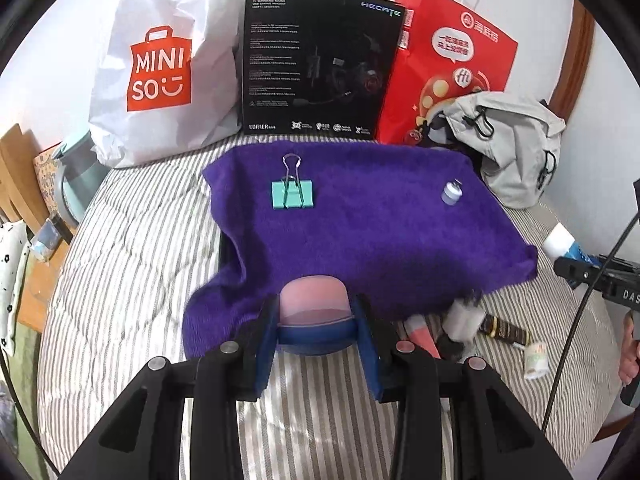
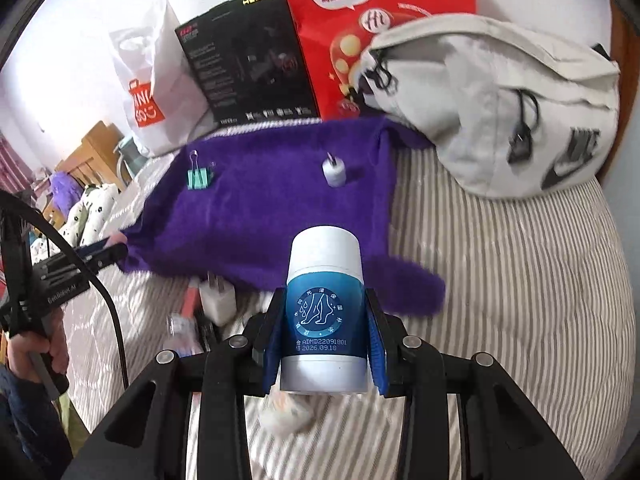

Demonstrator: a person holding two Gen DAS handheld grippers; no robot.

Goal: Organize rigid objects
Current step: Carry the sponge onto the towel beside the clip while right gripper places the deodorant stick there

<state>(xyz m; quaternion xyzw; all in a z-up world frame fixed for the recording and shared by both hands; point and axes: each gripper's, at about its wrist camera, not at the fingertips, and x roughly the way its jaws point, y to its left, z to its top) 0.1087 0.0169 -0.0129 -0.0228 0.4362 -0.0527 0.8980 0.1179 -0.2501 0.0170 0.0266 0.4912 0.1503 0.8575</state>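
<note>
Pink-and-blue round container [image 1: 314, 314] and upright blue-white bottle [image 2: 325, 312] in jaws; mint binder clip [image 1: 293, 194] on purple cloth [image 1: 360, 232].

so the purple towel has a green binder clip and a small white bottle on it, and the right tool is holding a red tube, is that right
Not quite. The right tool holds a blue and white tube, not a red one; the right wrist view shows it clamped between the fingers. The rest stands: the green binder clip and small white bottle sit on the purple towel.
</note>
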